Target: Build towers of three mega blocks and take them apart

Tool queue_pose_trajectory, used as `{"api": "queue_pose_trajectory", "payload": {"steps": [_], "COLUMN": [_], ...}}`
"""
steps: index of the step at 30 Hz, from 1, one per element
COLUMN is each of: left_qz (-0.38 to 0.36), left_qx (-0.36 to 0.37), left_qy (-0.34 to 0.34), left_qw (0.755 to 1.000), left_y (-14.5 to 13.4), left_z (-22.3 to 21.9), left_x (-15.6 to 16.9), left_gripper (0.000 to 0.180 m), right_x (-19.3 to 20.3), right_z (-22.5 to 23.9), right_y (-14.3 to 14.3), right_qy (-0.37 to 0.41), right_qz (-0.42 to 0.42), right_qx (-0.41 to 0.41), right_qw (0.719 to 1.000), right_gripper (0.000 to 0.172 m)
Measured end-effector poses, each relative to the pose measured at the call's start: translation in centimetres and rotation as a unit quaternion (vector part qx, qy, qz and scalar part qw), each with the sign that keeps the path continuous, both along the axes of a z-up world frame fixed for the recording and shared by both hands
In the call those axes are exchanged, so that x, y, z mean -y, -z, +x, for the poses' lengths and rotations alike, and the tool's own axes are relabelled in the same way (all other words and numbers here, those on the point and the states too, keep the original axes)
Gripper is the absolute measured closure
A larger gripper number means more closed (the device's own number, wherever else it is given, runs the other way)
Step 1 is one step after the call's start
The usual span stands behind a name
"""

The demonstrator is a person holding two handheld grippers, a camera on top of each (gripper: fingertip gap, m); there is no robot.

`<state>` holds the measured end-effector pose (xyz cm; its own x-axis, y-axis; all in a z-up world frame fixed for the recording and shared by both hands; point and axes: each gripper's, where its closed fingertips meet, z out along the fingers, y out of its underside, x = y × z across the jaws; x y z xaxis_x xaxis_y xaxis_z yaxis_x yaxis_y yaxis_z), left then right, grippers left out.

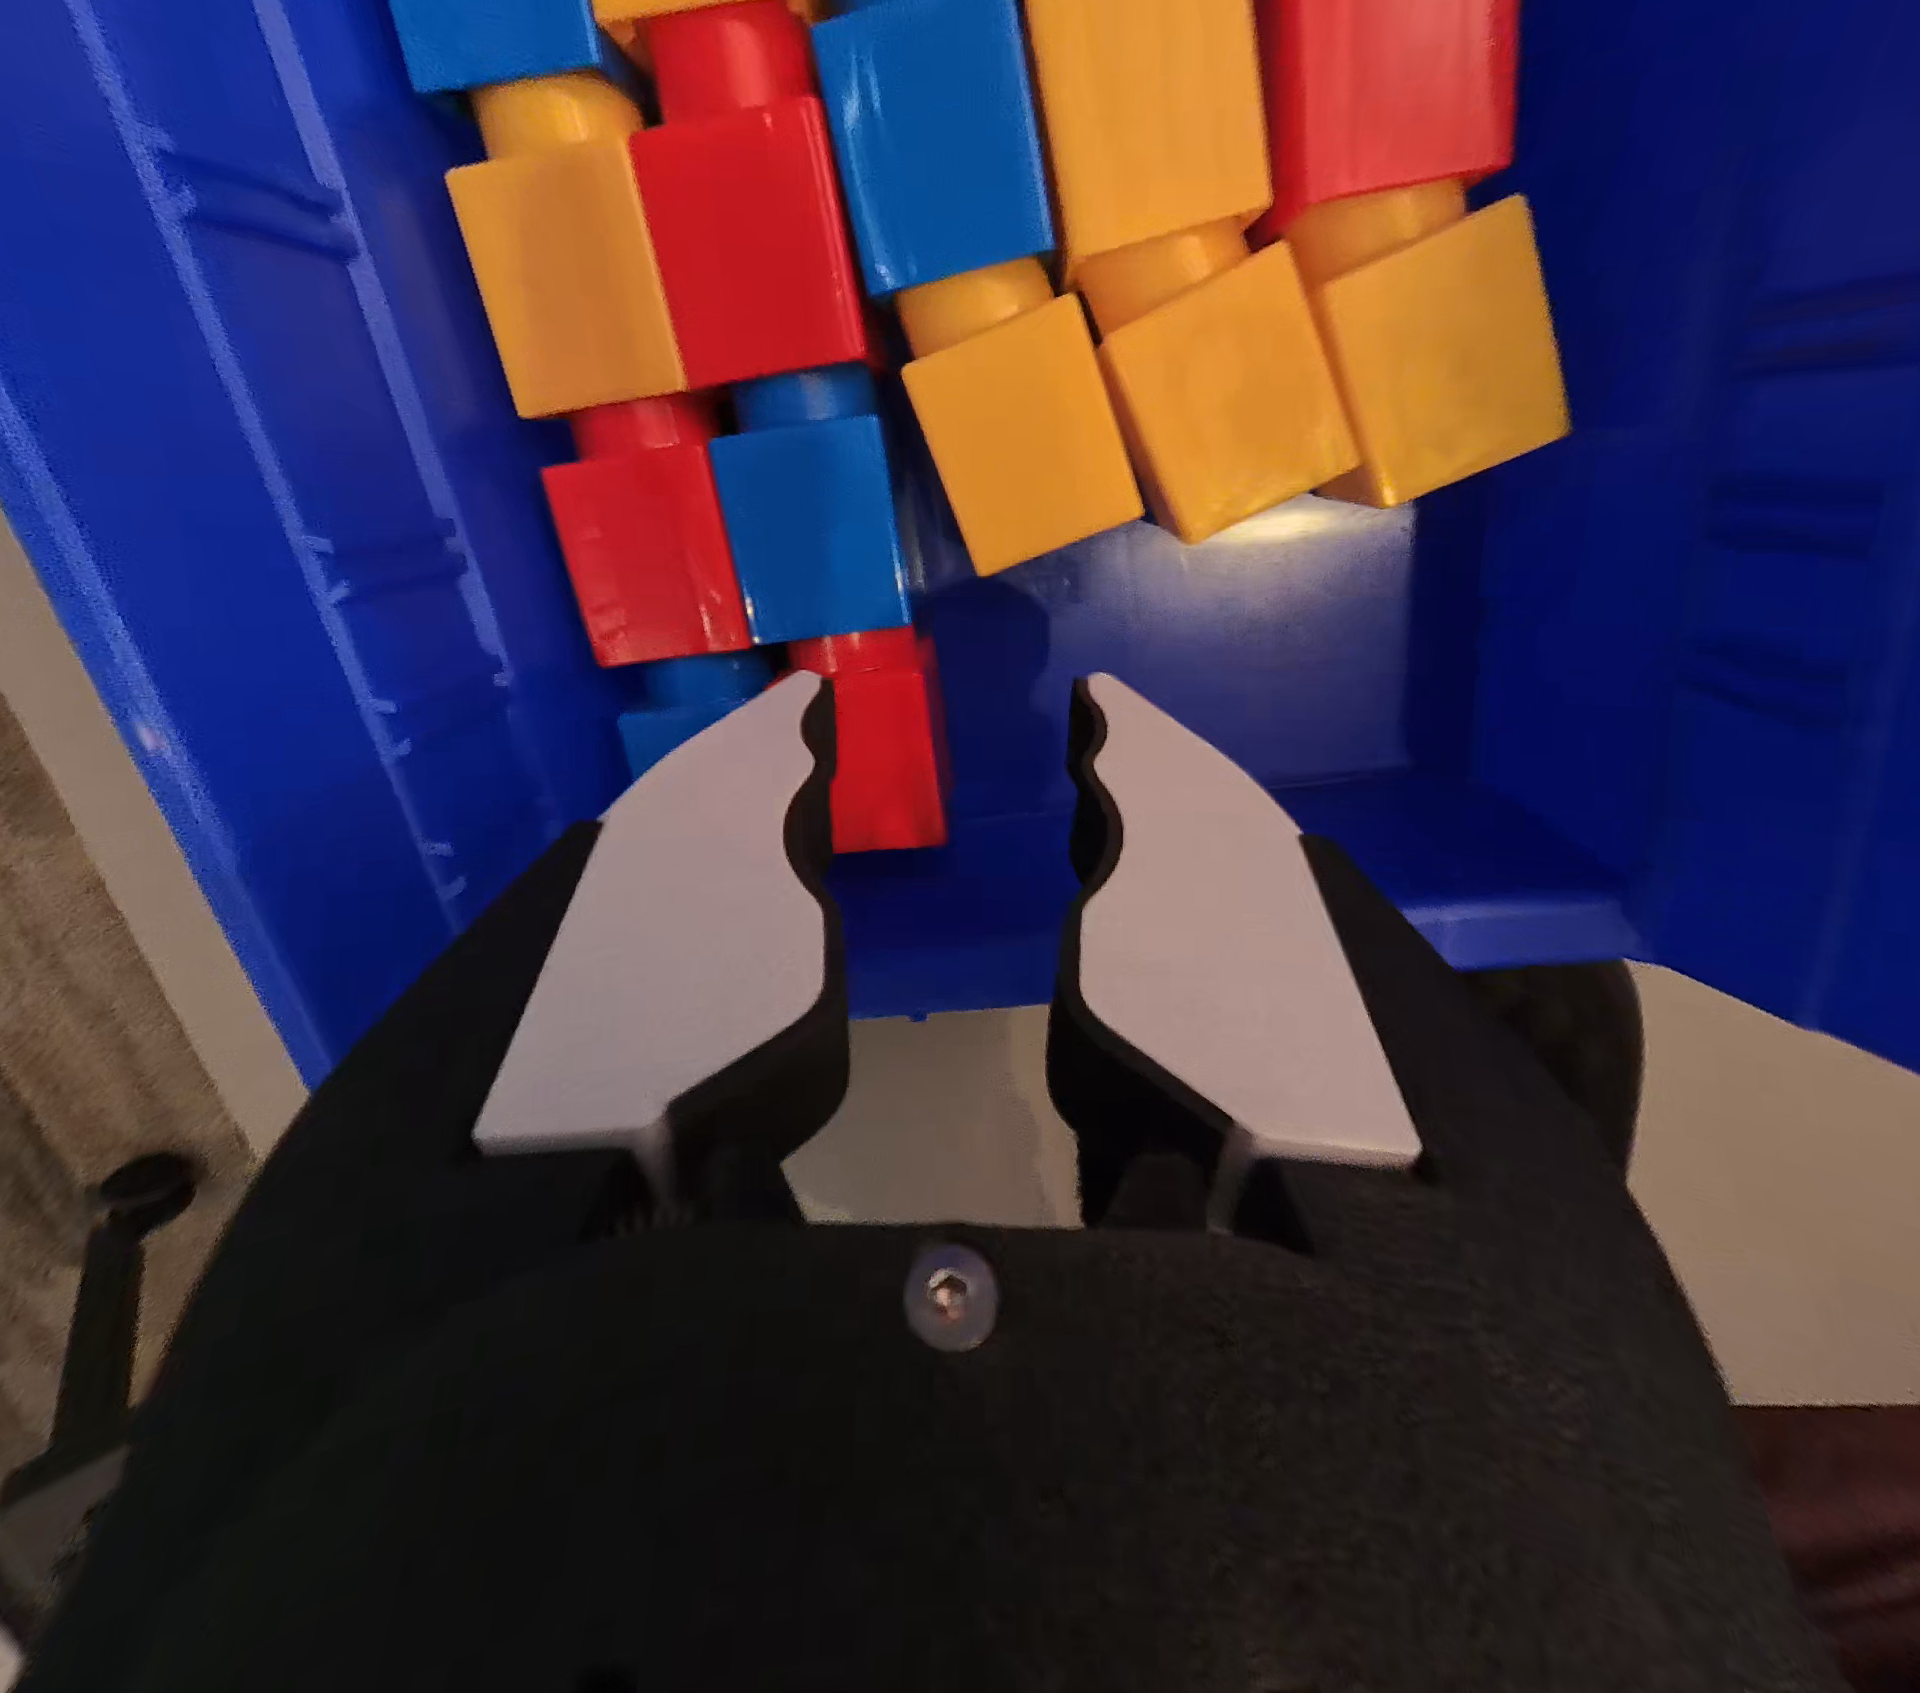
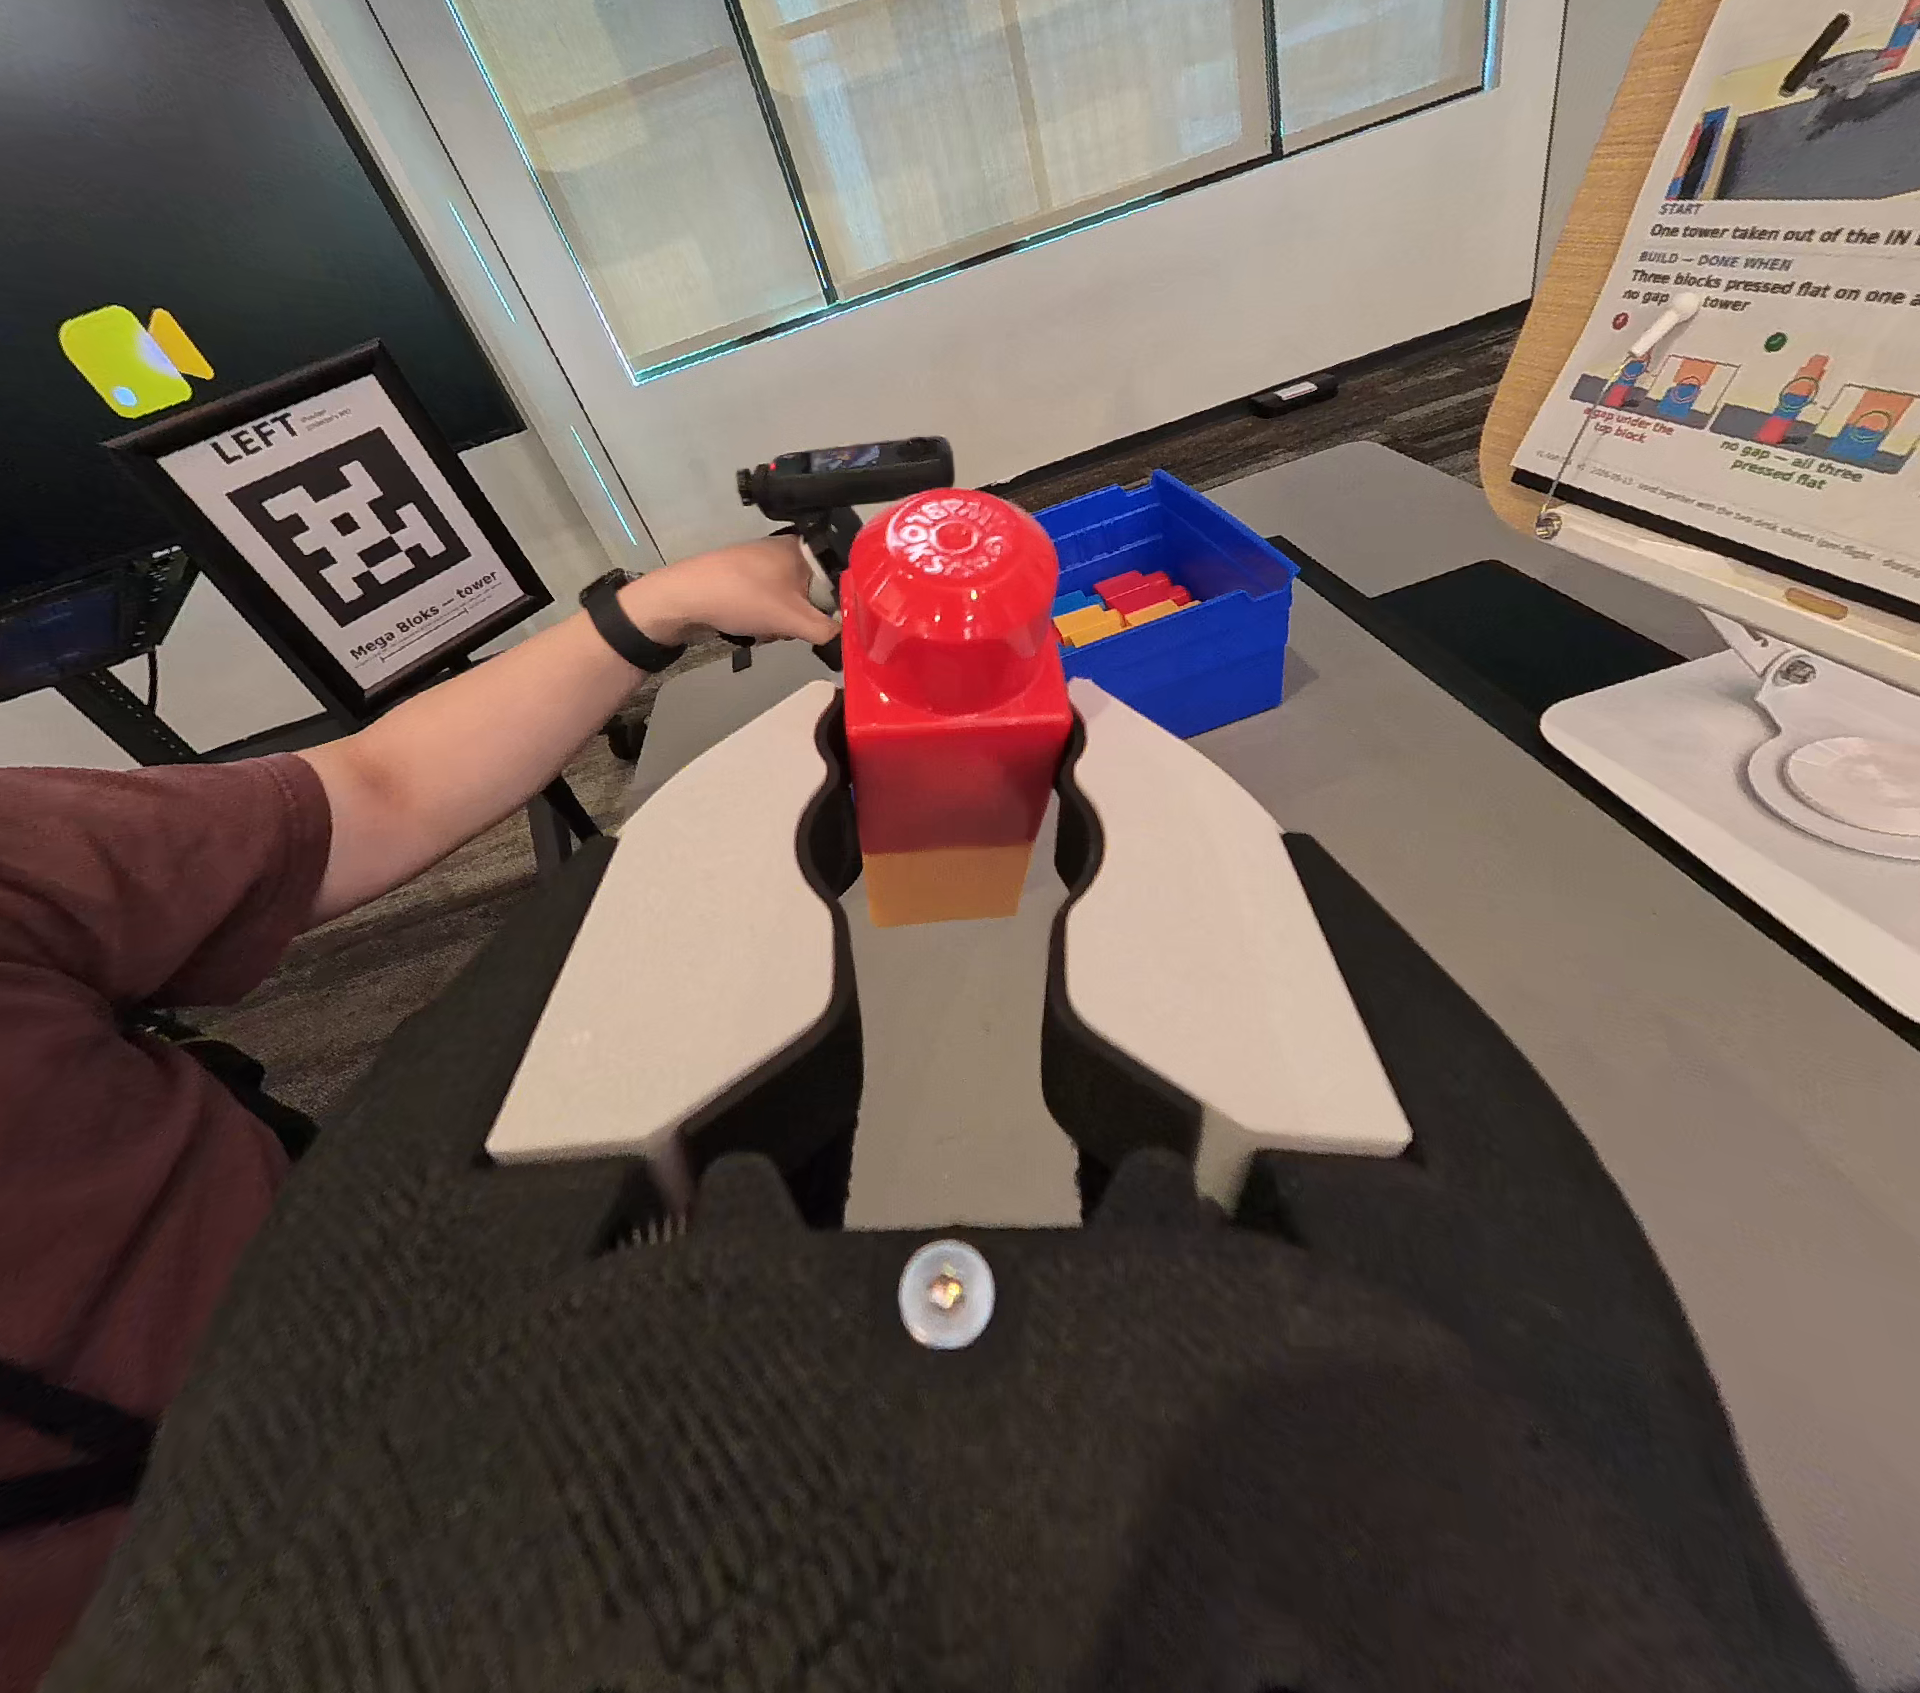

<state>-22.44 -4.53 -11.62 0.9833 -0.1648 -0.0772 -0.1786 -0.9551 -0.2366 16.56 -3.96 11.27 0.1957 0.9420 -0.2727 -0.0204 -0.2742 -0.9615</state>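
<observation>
In the right wrist view my right gripper (image 2: 951,708) is shut on a tower, its pads pressed on the sides of the red top block (image 2: 951,708), with a yellow block (image 2: 940,885) joined below it. In the left wrist view my left gripper (image 1: 948,698) is open and holds nothing, over the near end of the blue bin (image 1: 1226,635). Several red, blue and yellow block towers (image 1: 935,137) lie side by side in the bin. A red block (image 1: 883,750) lies just beside my left fingertip (image 1: 769,739). The bin also shows in the right wrist view (image 2: 1195,656), far on the grey table.
A person's arm (image 2: 468,708) reaches to the left gripper's handle near the bin. A framed marker sign (image 2: 332,521) stands at the left. An instruction board on a white stand (image 2: 1766,687) sits at the right. The grey table (image 2: 1455,968) runs under my right gripper. My right fingertips sit around 45 cm from my left ones.
</observation>
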Motion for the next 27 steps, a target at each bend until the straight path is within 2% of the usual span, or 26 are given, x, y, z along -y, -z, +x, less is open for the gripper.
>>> {"api": "queue_pose_trajectory", "payload": {"steps": [1, 5, 17, 27], "left_qz": [-0.009, -0.023, -0.030, -0.042], "left_qx": [-0.010, -0.022, -0.024, -0.002], "left_qy": [-0.005, -0.017, -0.039, -0.020], "left_qw": [1.000, 0.999, 0.999, 0.999], "left_y": [0.2, 1.0, 1.1, 1.6], "left_z": [-0.3, -1.0, -1.6, -0.1], "left_x": [0.1, 0.1, 0.8, 1.0], "left_gripper": [0.135, 0.134, 0.133, 0.136], "right_x": [0.0, -0.1, -0.1, 0.0], "right_z": [0.0, -0.2, -0.6, -0.9], "right_y": [0.0, 0.1, 0.4, 0.6], "right_qy": [0.000, -0.003, -0.005, -0.008], "right_qz": [0.000, -0.004, -0.006, -0.006], "right_qx": [0.000, 0.000, 0.006, 0.011], "right_qw": [1.000, 1.000, 1.000, 1.000], "right_gripper": [0.134, 0.134, 0.134, 0.134]}}
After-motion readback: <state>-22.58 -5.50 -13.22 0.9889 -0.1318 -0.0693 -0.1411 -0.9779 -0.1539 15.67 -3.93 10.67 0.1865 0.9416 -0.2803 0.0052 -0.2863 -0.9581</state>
